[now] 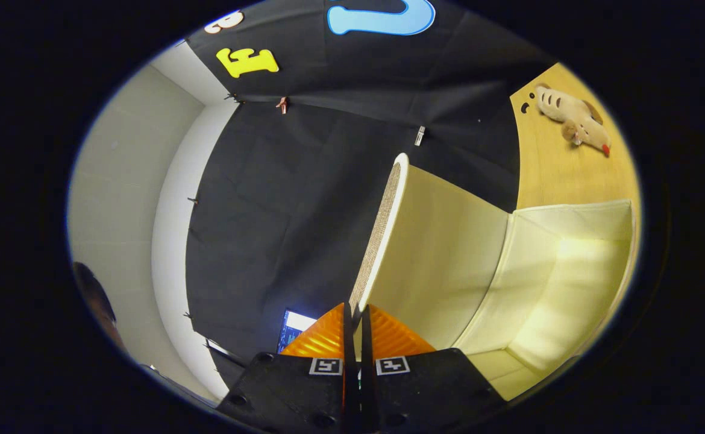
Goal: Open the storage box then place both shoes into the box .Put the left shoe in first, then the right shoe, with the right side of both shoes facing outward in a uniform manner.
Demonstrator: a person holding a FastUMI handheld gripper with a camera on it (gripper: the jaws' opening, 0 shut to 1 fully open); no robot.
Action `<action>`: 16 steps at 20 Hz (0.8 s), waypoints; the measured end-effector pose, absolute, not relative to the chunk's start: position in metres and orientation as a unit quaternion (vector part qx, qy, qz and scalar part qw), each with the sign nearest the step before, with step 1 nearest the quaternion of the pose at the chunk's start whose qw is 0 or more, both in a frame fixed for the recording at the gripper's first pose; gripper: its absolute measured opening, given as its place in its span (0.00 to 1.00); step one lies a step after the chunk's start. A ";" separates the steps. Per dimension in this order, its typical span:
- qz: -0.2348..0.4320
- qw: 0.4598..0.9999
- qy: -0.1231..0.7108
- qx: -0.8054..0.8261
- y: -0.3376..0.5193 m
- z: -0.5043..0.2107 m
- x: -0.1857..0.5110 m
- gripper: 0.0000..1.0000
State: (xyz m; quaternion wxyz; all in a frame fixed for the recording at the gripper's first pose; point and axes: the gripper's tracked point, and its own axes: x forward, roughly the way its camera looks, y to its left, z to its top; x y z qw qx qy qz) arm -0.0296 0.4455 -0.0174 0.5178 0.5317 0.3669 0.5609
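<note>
Evidently the tongs point(352, 328) pinch the lid point(388, 229) of the storage box point(563, 283) by its near rim; the lid's long axis runs straight ahead, the open box lying just right.

Strong fisheye bending curves every straight edge, most at the rim. Focus is sharp throughout. Bright warm light floods the open storage box point(545, 271) just beyond the claw point(355, 313), with glare on its inner wall. The cloth behind stays dim and the claw's black body is shadowed.
</note>
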 end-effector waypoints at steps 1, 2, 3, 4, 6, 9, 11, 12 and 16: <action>0.559 0.520 0.369 0.530 0.454 -0.015 -0.030 0.05; 0.558 0.522 0.371 0.528 0.462 -0.013 -0.030 0.05; 0.555 0.524 0.374 0.527 0.469 -0.012 -0.030 0.05; 0.552 0.526 0.377 0.526 0.476 -0.011 -0.031 0.05; 0.544 0.535 0.384 0.521 0.490 -0.013 -0.030 0.05; 0.534 0.547 0.387 0.516 0.501 -0.016 -0.026 0.14; 0.529 0.555 0.388 0.511 0.506 -0.020 -0.023 0.20; 0.527 0.557 0.392 0.508 0.509 -0.022 -0.025 0.22; 0.524 0.569 0.405 0.487 0.508 -0.034 -0.028 0.60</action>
